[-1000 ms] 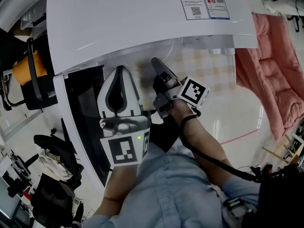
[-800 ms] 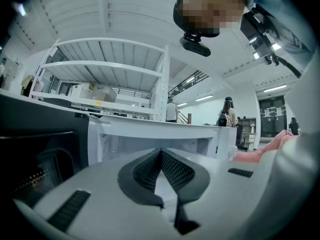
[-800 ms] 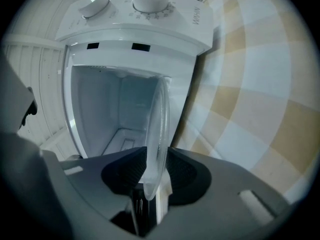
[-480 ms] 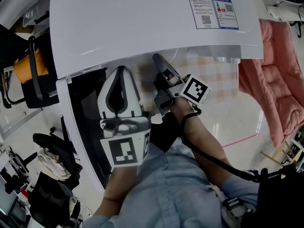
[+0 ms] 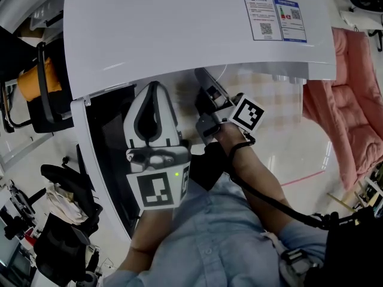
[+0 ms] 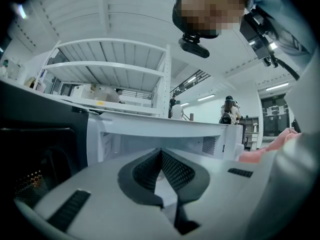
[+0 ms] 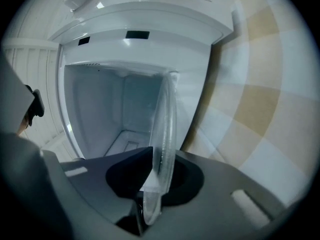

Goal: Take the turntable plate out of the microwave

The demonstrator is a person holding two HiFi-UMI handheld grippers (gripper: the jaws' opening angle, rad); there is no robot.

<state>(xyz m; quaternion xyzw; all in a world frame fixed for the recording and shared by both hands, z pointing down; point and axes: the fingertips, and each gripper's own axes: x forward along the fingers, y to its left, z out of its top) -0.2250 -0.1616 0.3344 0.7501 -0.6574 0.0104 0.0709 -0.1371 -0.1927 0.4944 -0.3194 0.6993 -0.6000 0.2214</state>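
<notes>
Head view: looks steeply down on a white microwave with its dark door swung open at the left. Shows the left gripper pointing at the front edge of the open cavity, just beside the door. Confirms in the left gripper view a tool with jaws pressed together and nothing between them. Shows the right gripper reaching under the microwave's top edge into the cavity mouth. Finds in the right gripper view jaws that have just been closing, clamped on the rim of the clear glass turntable plate, seen edge-on. Places that plate at the cavity's front edge, stretching from the jaws into the white interior. Reveals a beige-and-white checked surface past the microwave's right edge.
</notes>
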